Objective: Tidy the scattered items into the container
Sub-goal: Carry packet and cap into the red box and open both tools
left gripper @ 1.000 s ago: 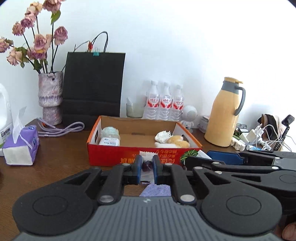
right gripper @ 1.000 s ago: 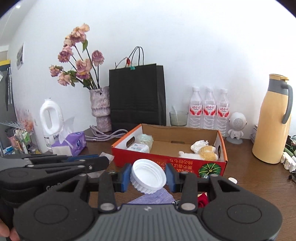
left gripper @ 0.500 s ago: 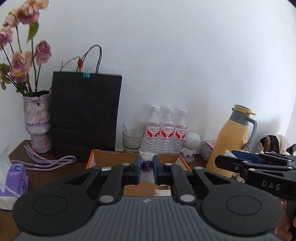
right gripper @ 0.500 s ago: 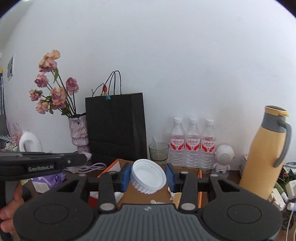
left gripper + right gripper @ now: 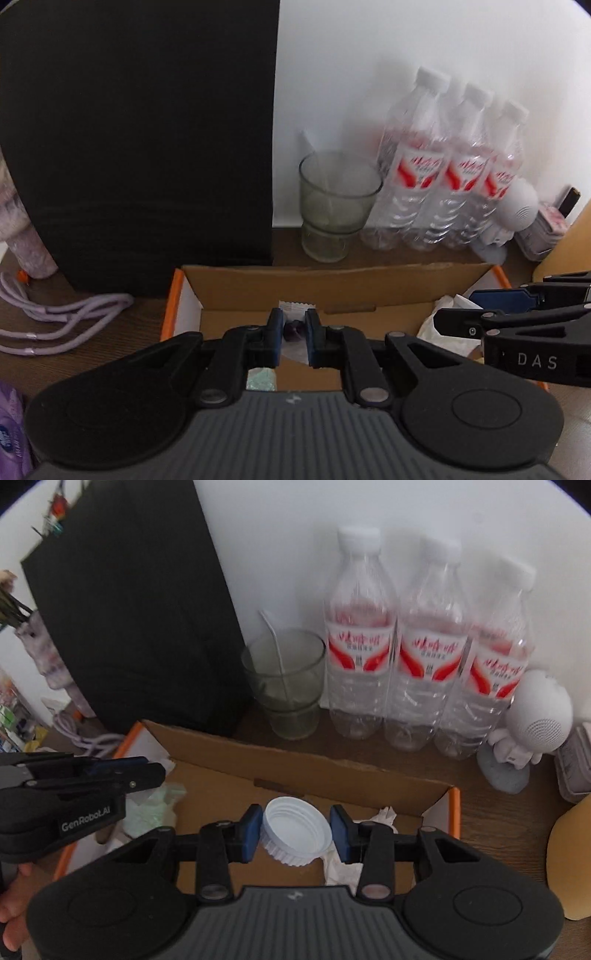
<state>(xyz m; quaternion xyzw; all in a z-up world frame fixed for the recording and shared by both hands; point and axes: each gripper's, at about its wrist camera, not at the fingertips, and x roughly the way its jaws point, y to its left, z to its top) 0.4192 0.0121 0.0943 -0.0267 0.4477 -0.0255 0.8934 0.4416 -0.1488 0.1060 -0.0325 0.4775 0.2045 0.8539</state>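
Right view only: right claw (image 5: 296, 835) grips white cap (image 5: 295, 835) at center, open side tilted up, over cardboard box (image 5: 295, 771). Left view only: left claw (image 5: 294, 336) pinches small wrapped candy (image 5: 294, 326), upright, above box.

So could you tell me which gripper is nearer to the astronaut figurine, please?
Right. The right gripper, holding a white cap, is over the box's end nearest the astronaut figurine; the left gripper is further along, away from it.

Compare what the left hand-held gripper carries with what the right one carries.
The left hand-held gripper pinches a small dark wrapped candy; the right hand-held gripper clamps a much wider white ribbed cap. The left jaws stand narrow, the right jaws far wider. Both are held over the cardboard box.
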